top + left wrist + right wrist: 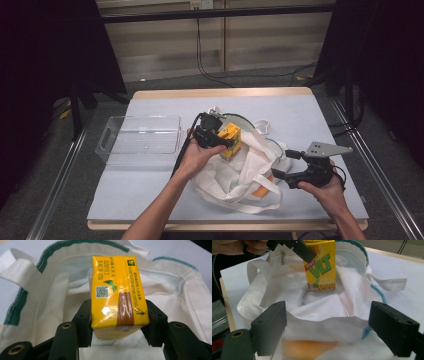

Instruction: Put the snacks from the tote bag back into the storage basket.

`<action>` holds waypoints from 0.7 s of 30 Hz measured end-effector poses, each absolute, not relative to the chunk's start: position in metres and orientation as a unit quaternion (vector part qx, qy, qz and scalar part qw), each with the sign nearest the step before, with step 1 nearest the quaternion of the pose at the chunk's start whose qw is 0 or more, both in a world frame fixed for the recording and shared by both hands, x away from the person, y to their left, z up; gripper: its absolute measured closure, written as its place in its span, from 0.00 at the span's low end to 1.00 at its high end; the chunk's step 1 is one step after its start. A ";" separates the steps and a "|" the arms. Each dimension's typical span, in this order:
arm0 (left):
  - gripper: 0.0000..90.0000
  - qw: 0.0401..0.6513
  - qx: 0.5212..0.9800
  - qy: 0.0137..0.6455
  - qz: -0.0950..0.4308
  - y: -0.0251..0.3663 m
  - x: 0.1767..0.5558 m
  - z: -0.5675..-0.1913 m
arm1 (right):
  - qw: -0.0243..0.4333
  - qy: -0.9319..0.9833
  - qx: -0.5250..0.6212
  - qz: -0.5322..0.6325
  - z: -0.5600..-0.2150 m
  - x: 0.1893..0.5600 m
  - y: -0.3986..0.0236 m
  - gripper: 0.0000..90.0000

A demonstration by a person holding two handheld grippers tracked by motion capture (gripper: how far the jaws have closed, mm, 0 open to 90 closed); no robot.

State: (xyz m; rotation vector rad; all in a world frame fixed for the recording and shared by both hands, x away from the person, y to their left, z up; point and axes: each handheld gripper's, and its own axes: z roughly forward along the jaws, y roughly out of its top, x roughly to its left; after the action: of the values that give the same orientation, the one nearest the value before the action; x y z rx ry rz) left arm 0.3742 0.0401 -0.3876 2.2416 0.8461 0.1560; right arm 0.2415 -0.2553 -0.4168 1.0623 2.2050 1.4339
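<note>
While over bag (235, 175) | left tool (117, 322) clamps yellow carton (115, 292) | right tool (327, 327) gapes, unladen

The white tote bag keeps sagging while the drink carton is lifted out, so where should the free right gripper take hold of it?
Grip the tote bag at its near rim fold, coming straight on: that edge stands up between the right gripper fingers' open span.

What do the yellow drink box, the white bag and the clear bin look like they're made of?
Drink box: glossy printed carton, probably coated paperboard, with folded seams. Bag: soft, matte white cloth with teal trim, creased and slumping. Bin: clear rigid plastic; the table shows through.
</note>
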 end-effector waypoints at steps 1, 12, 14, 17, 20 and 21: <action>0.55 0.364 0.869 0.329 0.060 0.041 0.374 -0.387 | 0.152 0.768 0.368 0.501 -0.417 0.242 -0.256 0.17; 0.55 0.385 0.880 0.271 0.062 0.056 0.363 -0.368 | 0.148 0.768 0.369 0.503 -0.418 0.241 -0.254 0.17; 0.55 0.389 0.881 0.263 0.058 0.059 0.363 -0.368 | 0.149 0.768 0.366 0.505 -0.417 0.240 -0.254 0.16; 0.55 0.393 0.881 0.260 0.051 0.064 0.364 -0.367 | 0.150 0.767 0.363 0.508 -0.417 0.240 -0.253 0.16; 0.55 0.394 0.883 0.251 0.048 0.069 0.364 -0.366 | 0.150 0.769 0.362 0.505 -0.417 0.240 -0.252 0.16; 0.55 0.395 0.883 0.248 0.047 0.070 0.364 -0.365 | 0.149 0.769 0.363 0.505 -0.417 0.240 -0.252 0.16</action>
State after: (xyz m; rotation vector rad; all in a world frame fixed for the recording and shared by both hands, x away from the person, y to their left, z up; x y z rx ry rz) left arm 0.3643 0.0700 -0.3650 2.2403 0.6286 0.1199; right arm 0.2401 -0.2519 -0.4173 1.0438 2.2101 1.4526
